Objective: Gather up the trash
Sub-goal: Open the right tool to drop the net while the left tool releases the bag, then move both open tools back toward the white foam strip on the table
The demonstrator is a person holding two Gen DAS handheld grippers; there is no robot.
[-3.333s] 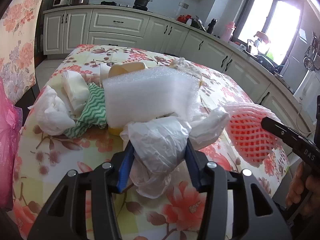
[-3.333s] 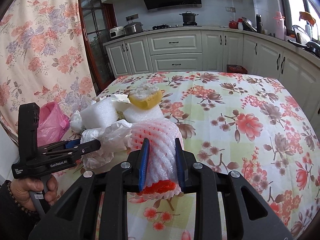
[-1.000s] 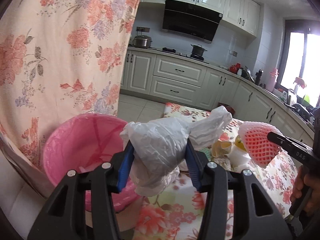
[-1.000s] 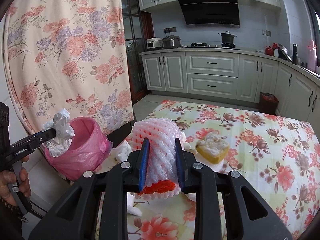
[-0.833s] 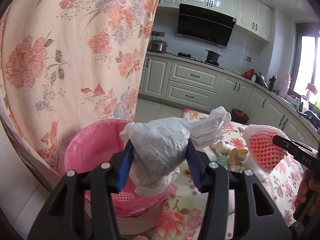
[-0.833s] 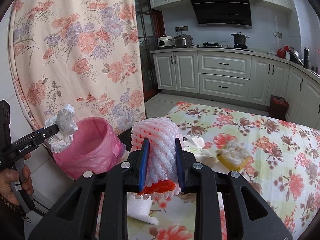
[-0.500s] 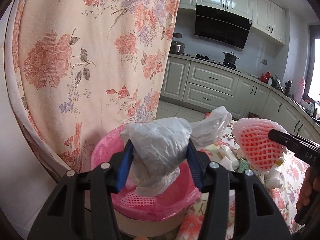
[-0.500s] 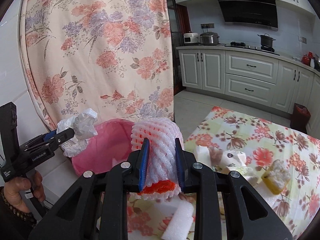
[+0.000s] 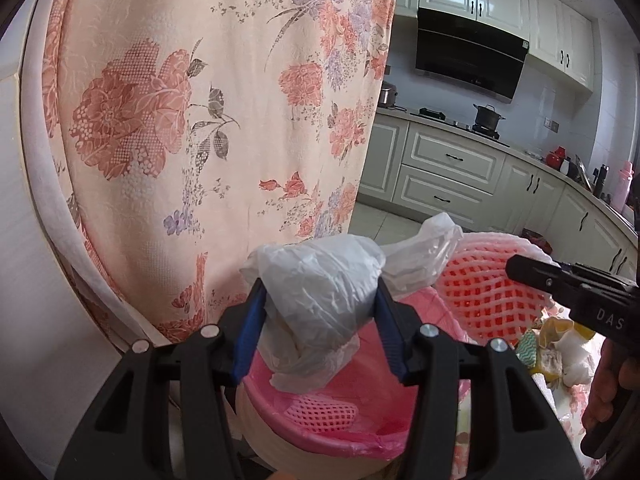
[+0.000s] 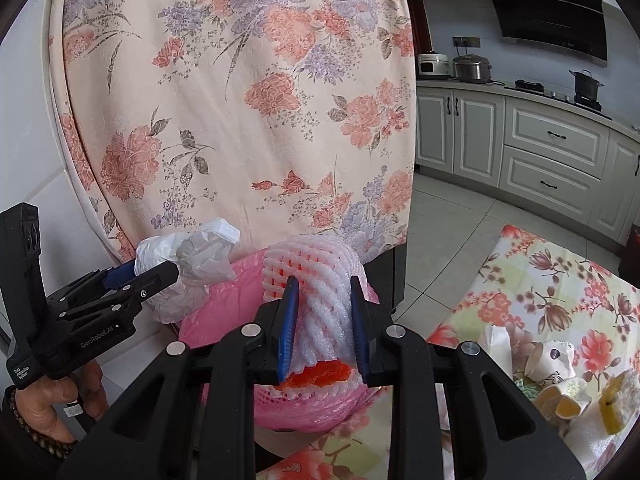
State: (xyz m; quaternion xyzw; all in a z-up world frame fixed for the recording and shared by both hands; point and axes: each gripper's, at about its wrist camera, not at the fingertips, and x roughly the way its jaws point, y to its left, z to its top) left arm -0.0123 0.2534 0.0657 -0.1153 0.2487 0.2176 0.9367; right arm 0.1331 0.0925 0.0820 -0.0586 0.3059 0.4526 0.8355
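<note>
My left gripper (image 9: 319,300) is shut on a crumpled white plastic bag (image 9: 316,276) and holds it above the pink-lined trash bin (image 9: 316,438). A pink foam net (image 9: 324,412) lies inside the bin. My right gripper (image 10: 322,300) is shut on a white foam fruit net (image 10: 316,264) with red showing inside, also over the bin (image 10: 240,280). In the left wrist view the fruit net (image 9: 480,292) hangs just right of the bag. In the right wrist view the left gripper (image 10: 168,270) and its bag (image 10: 192,256) sit left of the net.
A floral curtain (image 10: 240,100) hangs close behind the bin. The floral-clothed table (image 10: 560,300) lies to the right, with several scraps (image 10: 560,392) near its edge. Kitchen cabinets (image 10: 552,152) line the far wall. A hand (image 10: 52,400) grips the left tool.
Both grippers have swung left from the table to above the pink bin, still holding the bag and the foam net. The curtain now fills the background.
</note>
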